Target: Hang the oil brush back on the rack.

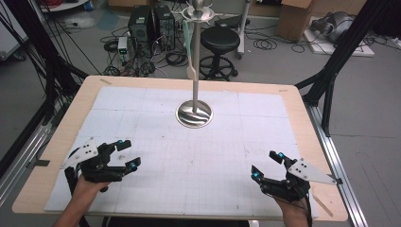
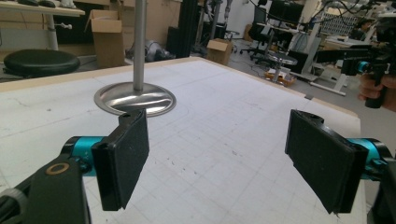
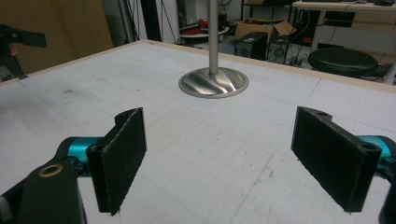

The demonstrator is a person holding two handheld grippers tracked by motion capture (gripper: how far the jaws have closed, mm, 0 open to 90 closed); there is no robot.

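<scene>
**Both grippers held open over the mat, metal stand ahead of them**

At the left of the high view, the left gripper (image 1: pixel 126 153) is held by a hand (image 1: pixel 85 187) just above the white gridded mat (image 1: pixel 142 109). Its jaws are spread wide apart and nothing is gripped between them; in the left gripper view the two black pads (image 2: pixel 123 156) are seen well apart with only bare mat between. A grey three-cornered plate (image 1: pixel 81 152) is carried on its outer side.

Ahead of this gripper and to its right, well apart from it, the metal stand (image 1: pixel 194 114) is found near the middle of the far half of the mat. Its round base lies flat and its thin pole rises upright. A pale green item (image 1: pixel 189 47) is seen hanging from the top of the pole; what it is cannot be told.

At the right, the right gripper (image 1: pixel 266 163) is likewise held released, jaws wide, nothing between them. The stand is seen ahead of it and slightly to its left, well apart. The wooden table (image 1: pixel 309 142) is seen under the mat.
</scene>
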